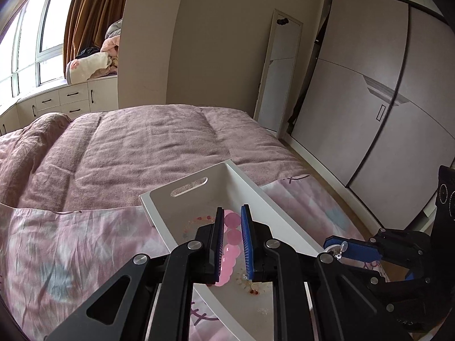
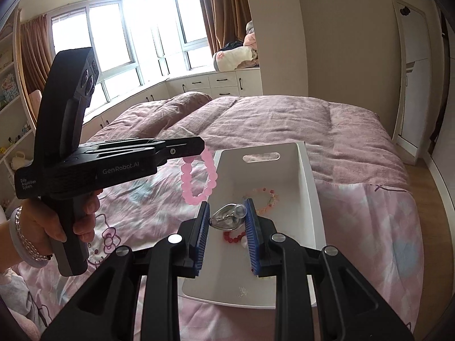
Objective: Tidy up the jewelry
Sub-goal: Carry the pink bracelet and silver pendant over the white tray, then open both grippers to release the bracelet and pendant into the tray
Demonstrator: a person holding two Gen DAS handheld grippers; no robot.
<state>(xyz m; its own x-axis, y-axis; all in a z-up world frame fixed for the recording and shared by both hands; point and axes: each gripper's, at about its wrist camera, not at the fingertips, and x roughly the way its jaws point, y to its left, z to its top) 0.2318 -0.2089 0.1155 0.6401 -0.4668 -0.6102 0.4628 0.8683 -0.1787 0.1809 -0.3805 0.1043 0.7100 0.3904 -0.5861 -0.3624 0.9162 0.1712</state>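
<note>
the left tool [image 2: 199, 149] is clenched on a pink bead bracelet [image 2: 199, 176], which hangs beside the white tray [image 2: 308, 170]; its fingers hide part of the loop. the right tool [image 2: 227, 221] grips a shiny silver piece [image 2: 227, 217], its exact form hard to make out, above the tray. a pale beaded bracelet [image 2: 267, 196] and red beads [image 2: 234, 237] lie inside the smooth tray on the wrinkled bed [image 2: 284, 119].

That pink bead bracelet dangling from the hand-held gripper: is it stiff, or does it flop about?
Probably floppy: the pink bead bracelet hangs as a drooping loop from the left hand-held gripper, so it likely swings when moved. Its round beads look smooth, so it might slip. Released over the white tray, it would likely collapse into a heap.
</note>
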